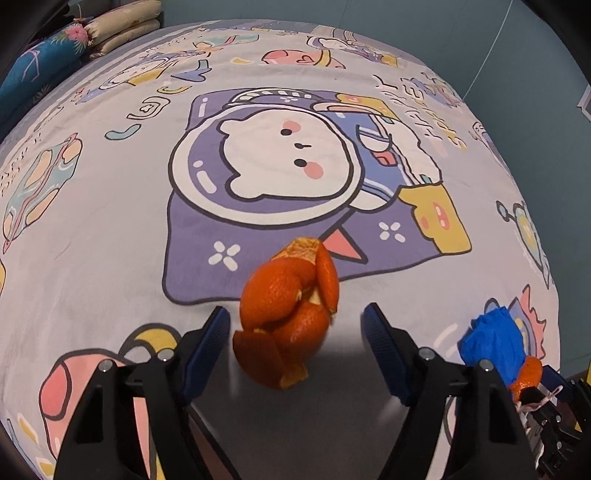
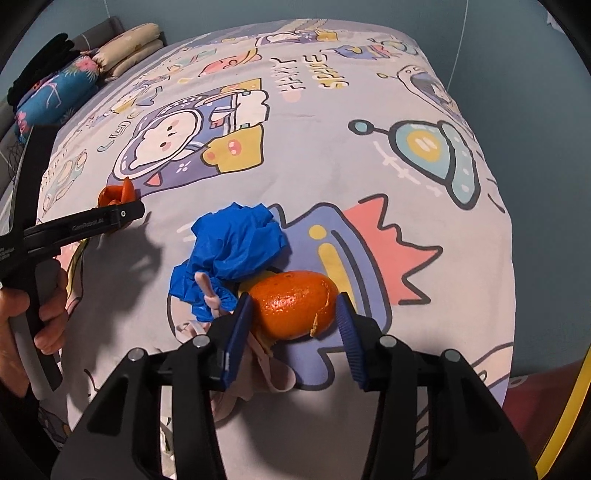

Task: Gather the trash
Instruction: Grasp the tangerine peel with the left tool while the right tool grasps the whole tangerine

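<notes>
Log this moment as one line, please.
left gripper: open around orange peel | right gripper: open around second peel | blue wrapper: on bed

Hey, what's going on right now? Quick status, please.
Left gripper open around orange peel. Right gripper open, straddling peel. Blue wrapper beside it. Nothing blocking.

Cartoon-print bed (space motifs), orange peels, crumpled blue wrapper, folded pillows

both wrist views angled steeply down, close over the printed bedspread. shared: astronaut bear print, blue crumpled wrapper, pillows at far left; possibly the same orange peel.
</notes>
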The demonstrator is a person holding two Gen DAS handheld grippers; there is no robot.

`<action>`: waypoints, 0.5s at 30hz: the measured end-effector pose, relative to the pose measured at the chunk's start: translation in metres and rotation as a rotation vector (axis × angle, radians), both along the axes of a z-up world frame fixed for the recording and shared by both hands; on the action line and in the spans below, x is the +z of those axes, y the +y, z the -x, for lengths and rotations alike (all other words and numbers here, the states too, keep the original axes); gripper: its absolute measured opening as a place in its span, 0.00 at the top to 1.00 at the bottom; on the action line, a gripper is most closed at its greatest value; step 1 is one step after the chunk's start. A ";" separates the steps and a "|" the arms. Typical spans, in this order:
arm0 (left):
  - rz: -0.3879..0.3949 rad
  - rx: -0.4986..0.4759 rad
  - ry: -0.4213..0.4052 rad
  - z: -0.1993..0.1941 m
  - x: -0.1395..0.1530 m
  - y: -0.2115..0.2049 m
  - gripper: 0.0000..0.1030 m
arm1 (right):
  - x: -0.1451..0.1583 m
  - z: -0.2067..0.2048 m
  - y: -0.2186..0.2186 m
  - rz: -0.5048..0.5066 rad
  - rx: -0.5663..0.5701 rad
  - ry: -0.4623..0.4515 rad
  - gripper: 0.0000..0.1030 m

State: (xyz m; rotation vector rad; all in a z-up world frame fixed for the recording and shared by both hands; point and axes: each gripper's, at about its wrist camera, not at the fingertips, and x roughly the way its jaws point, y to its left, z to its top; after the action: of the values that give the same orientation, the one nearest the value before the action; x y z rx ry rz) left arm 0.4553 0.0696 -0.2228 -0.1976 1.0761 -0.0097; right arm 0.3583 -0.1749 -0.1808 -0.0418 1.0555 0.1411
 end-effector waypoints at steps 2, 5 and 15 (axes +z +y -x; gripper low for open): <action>-0.016 -0.002 -0.002 -0.001 -0.001 -0.002 0.36 | -0.001 -0.001 -0.001 -0.002 0.004 -0.001 0.58; -0.040 -0.001 -0.004 -0.002 -0.002 -0.004 0.38 | -0.003 -0.002 -0.003 -0.015 -0.001 0.003 0.58; -0.092 0.053 0.002 -0.011 -0.001 -0.005 0.58 | -0.003 0.002 -0.001 -0.025 -0.014 0.002 0.60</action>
State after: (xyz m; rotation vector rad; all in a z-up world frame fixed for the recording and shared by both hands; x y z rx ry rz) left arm 0.4663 0.0644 -0.2234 -0.1431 1.0709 0.0878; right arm 0.3563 -0.1762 -0.1842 -0.0116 1.0552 0.1419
